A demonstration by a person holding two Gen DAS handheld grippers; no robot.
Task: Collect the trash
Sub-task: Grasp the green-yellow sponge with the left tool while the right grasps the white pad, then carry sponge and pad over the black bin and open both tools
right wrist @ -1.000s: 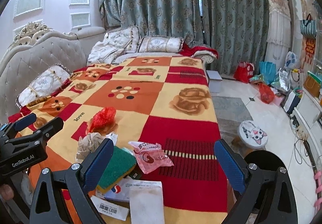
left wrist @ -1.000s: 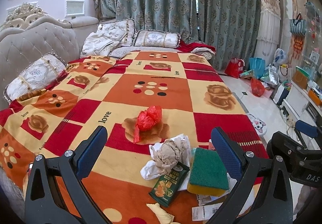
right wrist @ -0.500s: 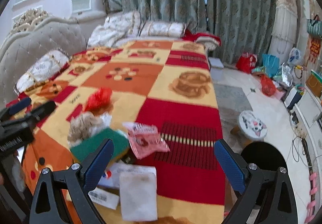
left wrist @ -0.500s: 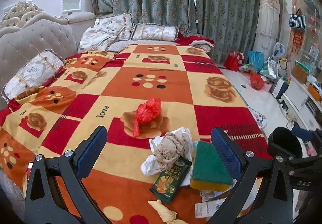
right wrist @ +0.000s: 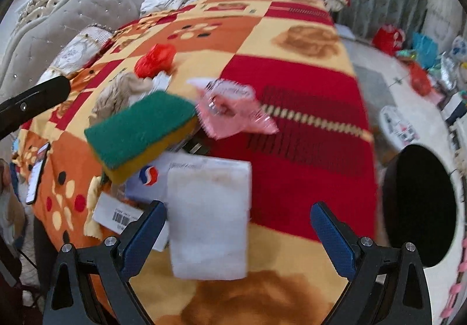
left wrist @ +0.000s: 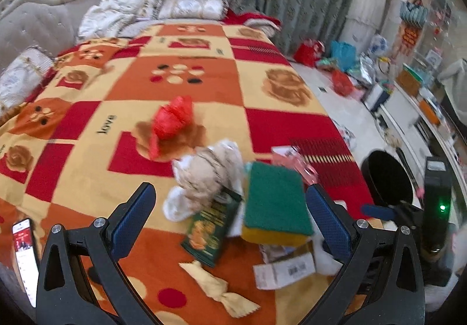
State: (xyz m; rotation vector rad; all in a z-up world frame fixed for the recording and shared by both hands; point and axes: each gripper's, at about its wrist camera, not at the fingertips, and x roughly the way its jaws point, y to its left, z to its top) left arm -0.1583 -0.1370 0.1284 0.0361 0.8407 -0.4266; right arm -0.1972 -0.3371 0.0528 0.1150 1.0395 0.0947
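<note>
The right gripper (right wrist: 238,236), jaws wide but closing around the white napkin (right wrist: 208,217) at the near edge of the bed (right wrist: 306,155), could pinch the blanket or envelope (right wrist: 151,182) beneath too — while the left gripper (left wrist: 230,214) hangs apart, empty, above the sponge (left wrist: 274,205).

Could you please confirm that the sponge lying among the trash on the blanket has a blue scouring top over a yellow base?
Not quite: the sponge has a green scouring top, not blue, over its yellow base. It does lie among the trash on the blanket. The right wrist view shows both layers clearly, and the left wrist view agrees.
</note>
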